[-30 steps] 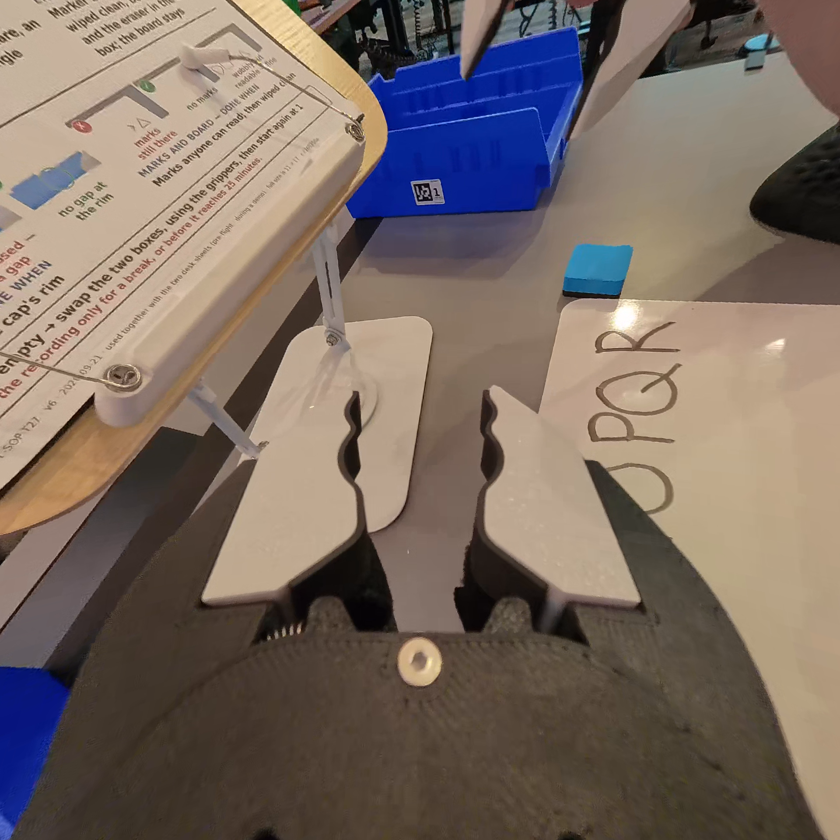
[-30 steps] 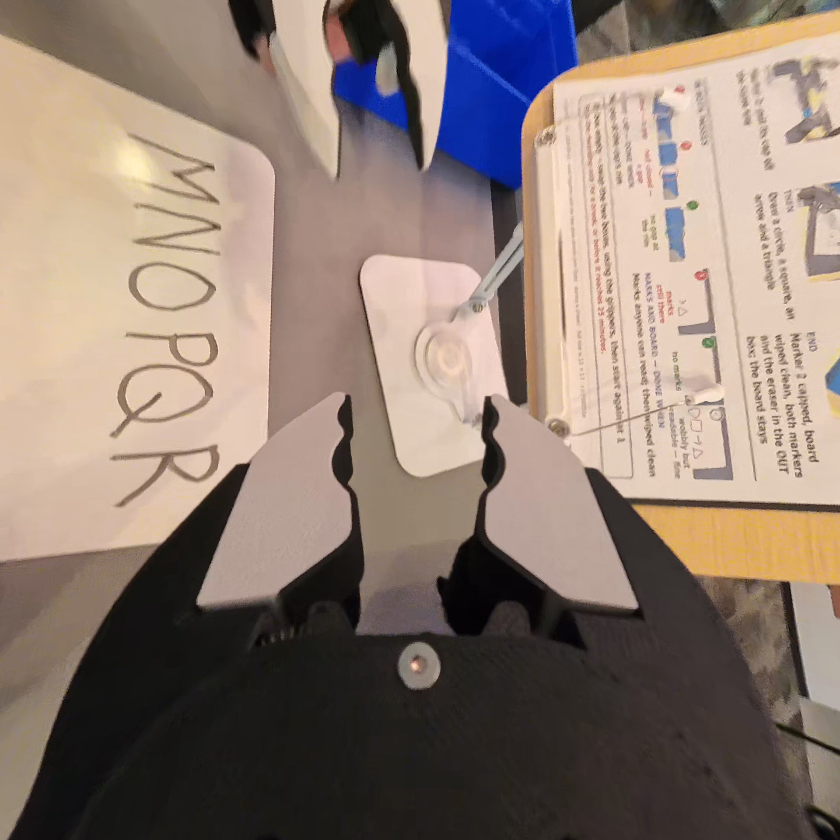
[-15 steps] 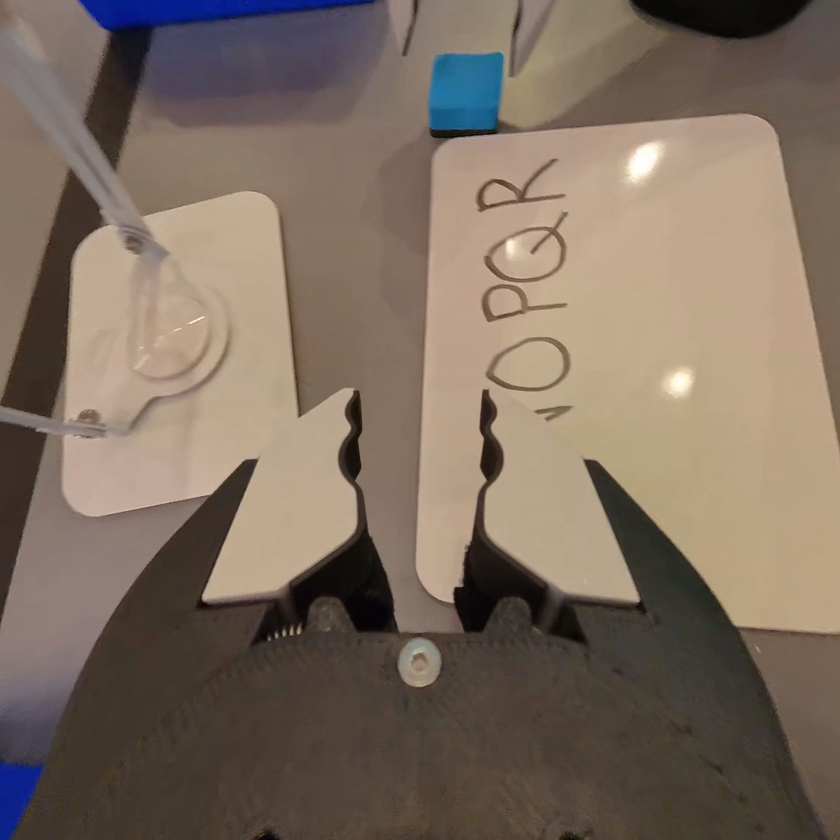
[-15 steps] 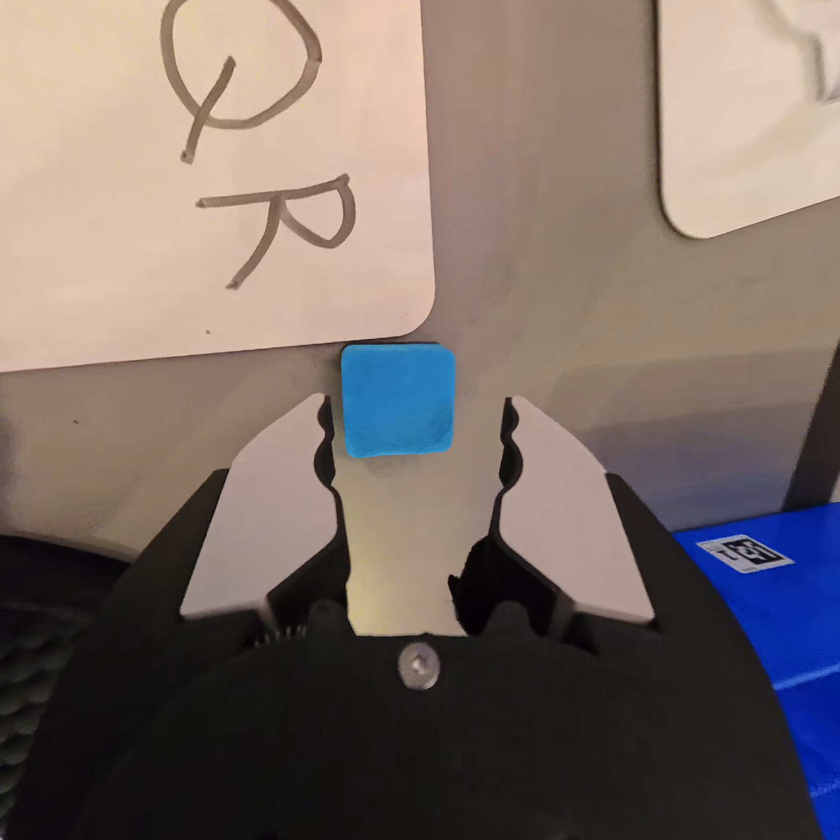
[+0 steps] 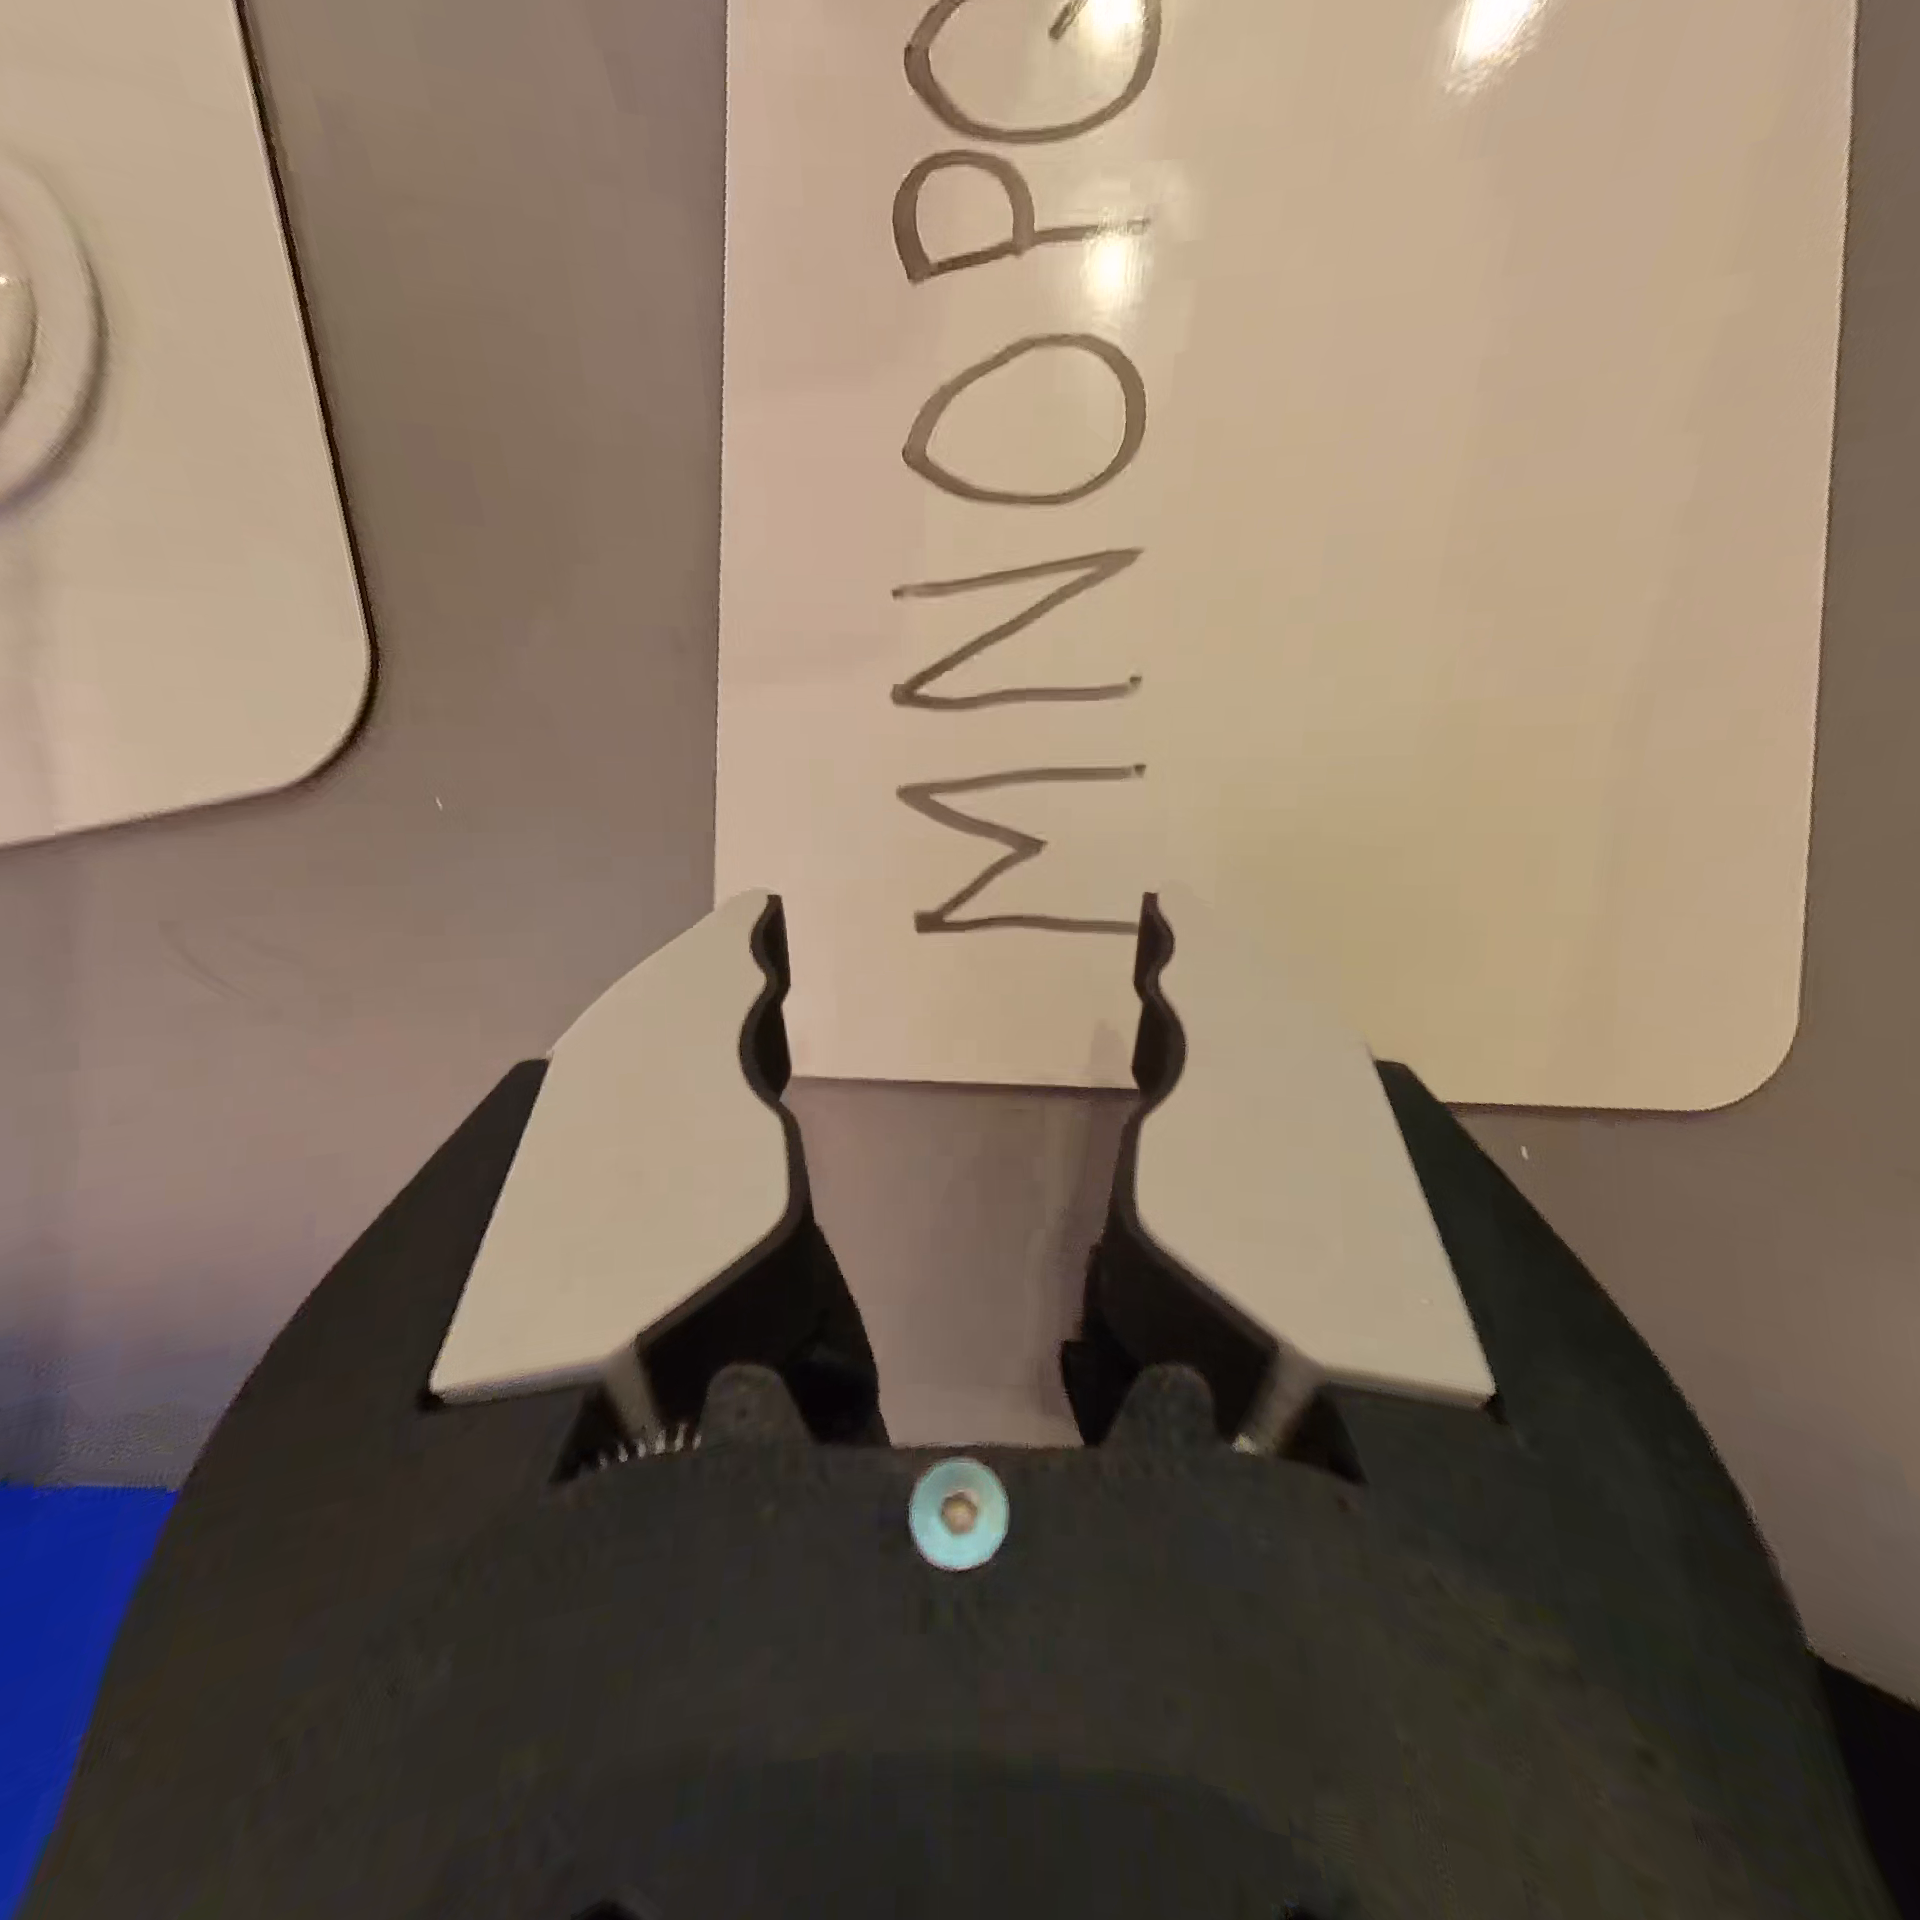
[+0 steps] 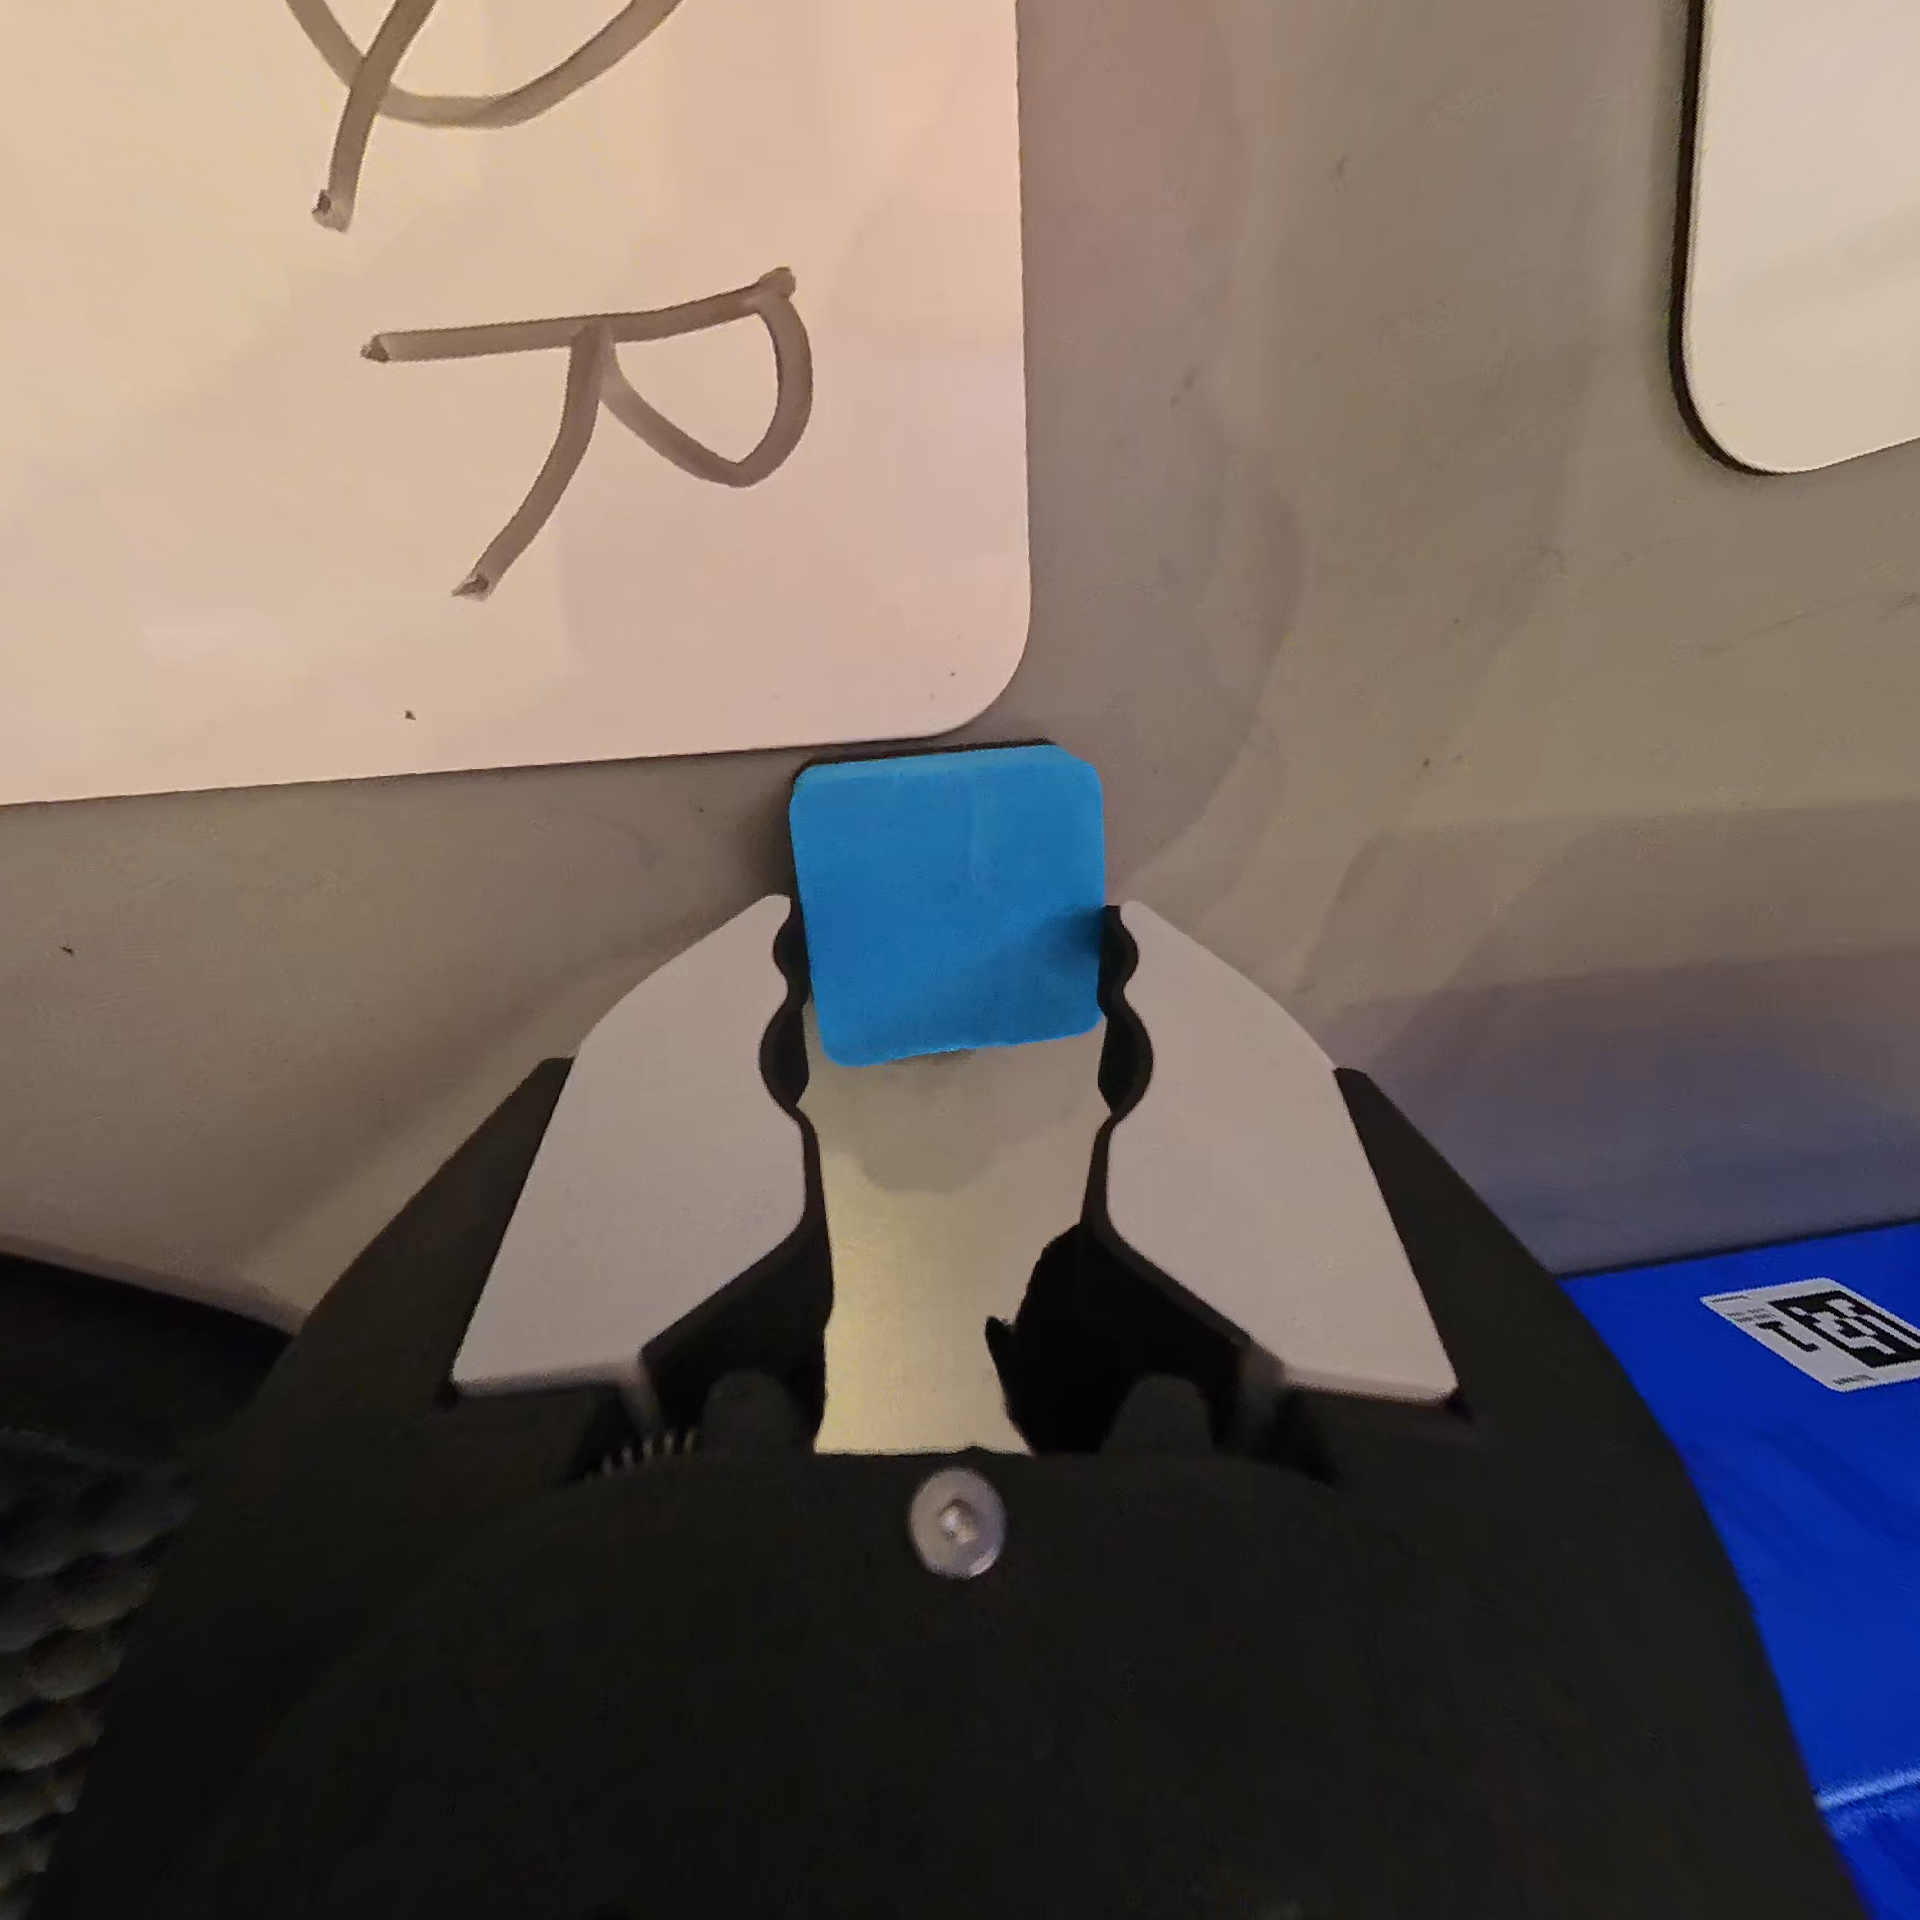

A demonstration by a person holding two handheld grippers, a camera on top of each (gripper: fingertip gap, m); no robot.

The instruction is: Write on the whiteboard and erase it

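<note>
While the left tongs [image 5: 961, 914] gape bare over the glossy, round-cornered whiteboard [image 5: 1455, 623], the right tongs [image 6: 951, 925] seemingly pinch the squarish blue foam eraser [image 6: 945, 904].

The whiteboard [image 5: 1455, 520] runs off the top edge, cutting its writing short; the blue bin [image 6: 1766, 1558] is mostly out of frame.

warm dim indoor light, glare spots on the whiteboard [image 5: 1475, 42], soft shadows, slight wide-angle edge blur

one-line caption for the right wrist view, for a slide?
Right claw closed around the blue eraser on the grey table, beside the marked whiteboard's corner.
</note>
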